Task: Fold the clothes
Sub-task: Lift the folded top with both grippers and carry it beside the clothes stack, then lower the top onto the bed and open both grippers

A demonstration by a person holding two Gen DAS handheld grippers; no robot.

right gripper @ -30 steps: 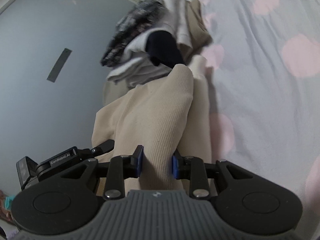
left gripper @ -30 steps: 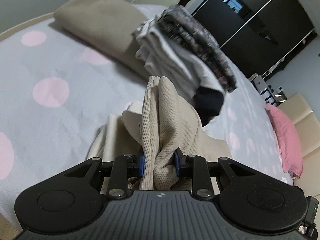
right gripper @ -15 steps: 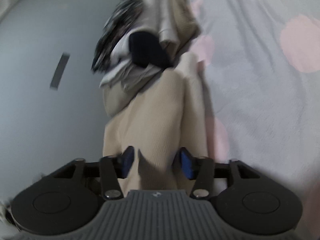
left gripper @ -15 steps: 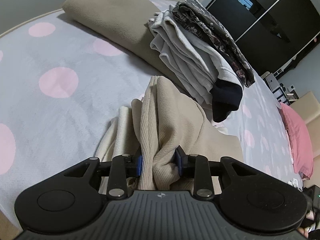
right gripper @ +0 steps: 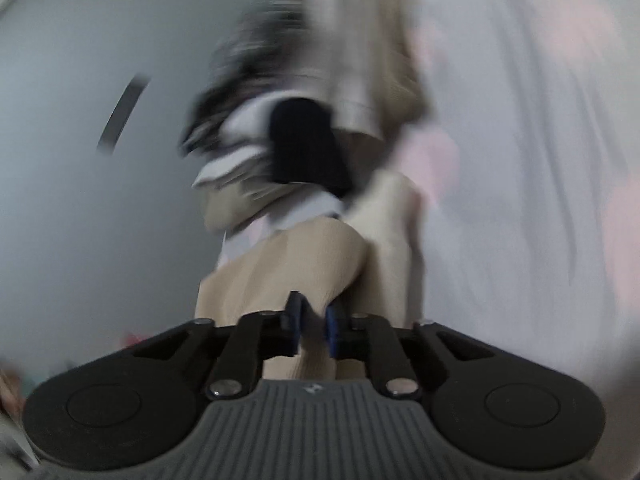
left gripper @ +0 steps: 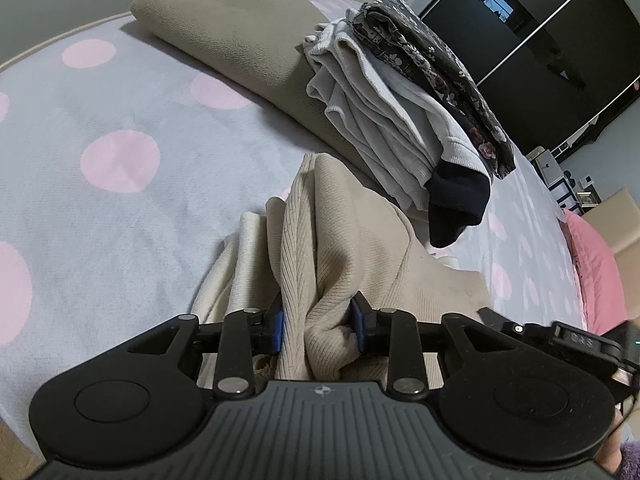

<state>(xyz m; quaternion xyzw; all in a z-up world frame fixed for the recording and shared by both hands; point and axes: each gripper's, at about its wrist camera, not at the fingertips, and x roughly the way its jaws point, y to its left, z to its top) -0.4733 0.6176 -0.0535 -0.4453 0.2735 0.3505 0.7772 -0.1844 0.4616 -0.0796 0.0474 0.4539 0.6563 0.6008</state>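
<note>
The left gripper is pinching a bunched fold of the beige ribbed garment lying on the bed. The right gripper, jaws nearly closed, is blurred; whether it is gripping cloth is unclear.

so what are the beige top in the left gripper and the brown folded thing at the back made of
Beige top: looks like a ribbed knit, matte, with fine parallel ridges. Brown folded piece: probably fleece or a soft brushed fabric; smooth, slightly fuzzy surface with no visible weave.
</note>
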